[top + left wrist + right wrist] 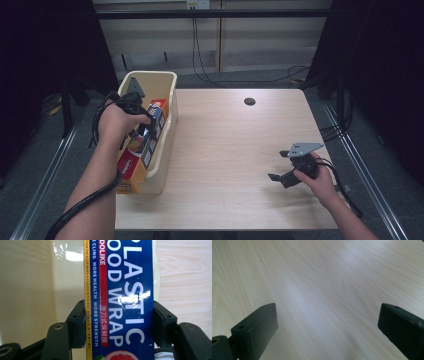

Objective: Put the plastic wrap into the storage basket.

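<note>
I have the plastic food wrap box (122,302) clamped across its narrow width in the left gripper (117,322); in the left gripper view the two black fingers (77,325) press flat on its long side faces, near the middle of the frame. In the high view the box sits at the left of the frame, lying lengthwise inside the cream plastic bin (167,125), its near end at the bin's lower corner, with my left hand (117,120) over it.

I judge this box light: thin cardboard around a roll, so stiff along its length but soft across the walls. A hard squeeze would dent the panels, and the glossy print looks slippery, so I'd keep a moderate, square pinch. Taking it close to mid-length, as now, should keep it from swinging end-down. The perforated tear line on the blue face is a weak spot, so I'd keep the fingers on the side panels rather than that face. The bin wall is just beside one finger, which leaves little room to turn.

The right gripper (287,172) rests low over the bare bench (225,165) at the lower right of the high view, fingers spread wide with nothing between them.
</note>
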Motion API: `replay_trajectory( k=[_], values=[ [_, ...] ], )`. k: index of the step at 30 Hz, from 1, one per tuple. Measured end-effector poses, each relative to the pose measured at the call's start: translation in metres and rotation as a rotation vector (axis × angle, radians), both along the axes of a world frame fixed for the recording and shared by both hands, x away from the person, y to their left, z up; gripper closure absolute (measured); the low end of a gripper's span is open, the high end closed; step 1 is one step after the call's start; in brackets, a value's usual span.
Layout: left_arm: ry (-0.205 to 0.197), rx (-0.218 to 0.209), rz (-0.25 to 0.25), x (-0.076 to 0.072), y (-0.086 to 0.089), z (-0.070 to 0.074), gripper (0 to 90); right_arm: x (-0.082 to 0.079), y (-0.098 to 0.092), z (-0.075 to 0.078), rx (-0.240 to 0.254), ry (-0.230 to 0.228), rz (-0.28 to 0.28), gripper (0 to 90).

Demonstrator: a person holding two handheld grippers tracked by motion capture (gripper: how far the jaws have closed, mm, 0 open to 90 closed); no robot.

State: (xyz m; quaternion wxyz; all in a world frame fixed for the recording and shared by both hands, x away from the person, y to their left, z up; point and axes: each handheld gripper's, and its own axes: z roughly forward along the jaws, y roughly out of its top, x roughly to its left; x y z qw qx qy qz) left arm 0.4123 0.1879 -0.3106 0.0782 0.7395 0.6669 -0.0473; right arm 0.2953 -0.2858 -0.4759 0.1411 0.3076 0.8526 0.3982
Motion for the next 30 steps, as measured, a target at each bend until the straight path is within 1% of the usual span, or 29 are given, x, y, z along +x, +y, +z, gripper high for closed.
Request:
replay_trajectory(
  k=[2,3,5,6,8,9,10,11,12,14,16,17,19,21,25,27,29,30],
  values=[
    [0.011,0.003,-0.015,0.001,0.0,-0.002,40.5,0.0,0.0,0.0,0.0,0.0,-0.005,2.1],
    [0.006,0.001,0.004,0.001,-0.002,-0.003,40.5,0.0,0.0,0.0,0.0,0.0,-0.004,2.1],
    [0.021,0.005,-0.016,0.002,-0.002,-0.004,40.5,0.0,0.0,0.0,-0.004,-0.001,-0.005,2.1],
    [0.017,0.01,-0.009,0.002,-0.002,-0.005,40.4,0.0,0.0,0.0,-0.002,0.002,-0.001,2.1],
    [0.011,0.008,-0.011,0.003,-0.002,-0.007,40.4,0.0,0.0,0.0,-0.003,0.0,-0.002,2.2],
    [0.016,0.007,-0.006,0.003,-0.003,-0.007,40.4,0.0,0.0,0.0,-0.003,0.001,0.0,2.2],
    [0.013,0.011,-0.003,0.003,-0.003,-0.009,40.4,0.0,0.0,0.0,-0.004,0.0,-0.001,2.1],
    [0.019,0.009,-0.006,0.003,-0.003,-0.009,40.3,0.0,0.0,0.0,-0.005,0.001,-0.002,2.1],
    [0.013,0.015,-0.002,0.003,-0.004,-0.011,40.3,0.0,0.0,0.0,-0.005,0.001,-0.001,2.2],
    [0.034,0.019,-0.015,0.004,-0.005,-0.012,40.3,0.0,0.0,0.0,-0.006,0.001,-0.002,2.1],
    [0.038,0.018,-0.007,0.005,-0.006,-0.015,40.3,0.0,0.0,-0.001,-0.008,-0.001,0.002,2.2],
    [0.044,0.017,-0.013,0.006,-0.006,-0.016,40.2,0.0,0.0,-0.001,-0.009,0.0,0.002,2.2],
    [0.042,0.016,-0.003,0.007,-0.007,-0.019,40.2,0.0,0.0,-0.001,-0.008,0.002,0.002,2.2],
    [0.048,0.014,-0.009,0.008,-0.007,-0.021,40.1,0.0,0.0,-0.001,-0.008,0.002,-0.002,2.2],
    [0.043,0.025,-0.004,0.008,-0.007,-0.023,40.1,0.0,0.0,-0.001,-0.01,0.002,0.0,2.2],
    [0.044,0.019,0.01,0.008,-0.007,-0.025,40.0,0.0,0.0,-0.001,-0.008,0.004,0.002,2.2],
    [0.051,0.012,0.013,0.009,-0.007,-0.026,40.0,0.0,0.0,-0.001,-0.009,0.002,0.003,2.2],
    [0.056,0.014,0.006,0.009,-0.006,-0.026,39.9,0.0,0.0,-0.001,-0.008,0.0,0.003,2.2]
  ],
)
